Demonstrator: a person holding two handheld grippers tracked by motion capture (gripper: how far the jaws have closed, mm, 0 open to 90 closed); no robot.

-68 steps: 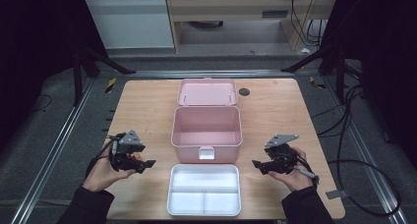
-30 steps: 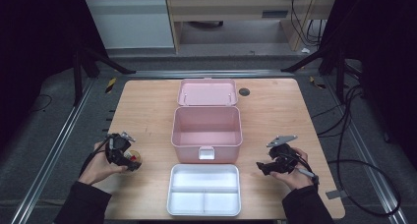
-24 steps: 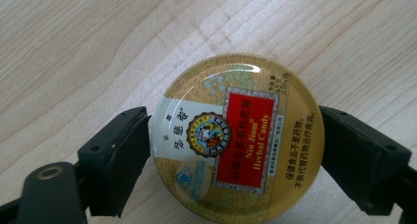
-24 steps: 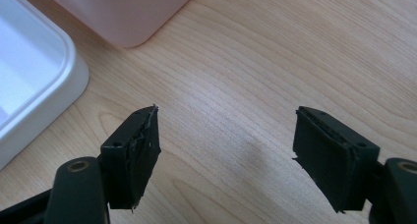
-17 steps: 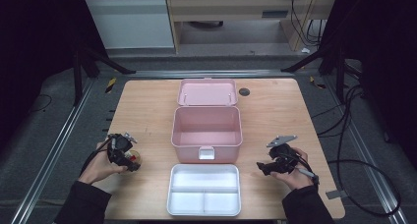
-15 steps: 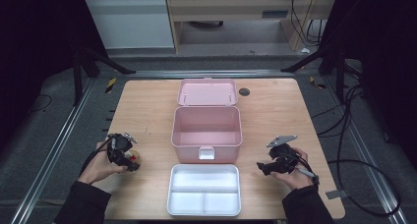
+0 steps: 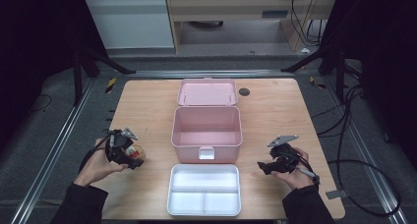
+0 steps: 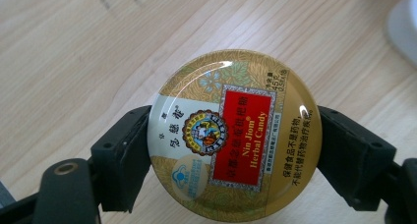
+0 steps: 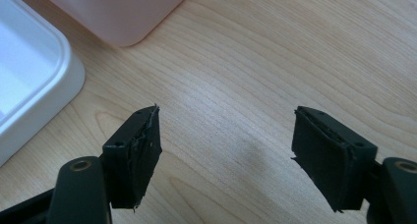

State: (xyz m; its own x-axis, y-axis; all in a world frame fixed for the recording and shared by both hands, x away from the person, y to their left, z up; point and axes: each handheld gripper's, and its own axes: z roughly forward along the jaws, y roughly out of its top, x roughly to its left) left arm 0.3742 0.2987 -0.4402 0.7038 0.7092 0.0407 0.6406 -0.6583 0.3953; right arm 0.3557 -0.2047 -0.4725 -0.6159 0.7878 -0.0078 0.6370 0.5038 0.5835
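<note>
A round gold tin of herbal candy (image 8: 236, 135) with a red label sits between the jaws of my left gripper (image 8: 236, 153), lid facing the camera. The jaws have just been closing and both pads press on its rim. In the high view the left gripper (image 7: 129, 155) holds the tin (image 7: 137, 153) just above the table at the left. My right gripper (image 7: 265, 167) rests low over the table at the right. Its jaws stand open over bare wood in the right gripper view (image 9: 226, 140).
An open pink box (image 7: 187, 153) stands mid-table, its lid (image 7: 206, 91) laid back behind it. A white divided tray (image 7: 172, 194) lies in front of it by the near edge. The tray's corner (image 9: 29, 76) and the box's corner (image 9: 118, 13) lie left of the right gripper. A black disc (image 7: 244, 92) sits far right.
The left gripper came down at the table's left, closed on the tin and has lifted it slightly. The right gripper has kept still.
</note>
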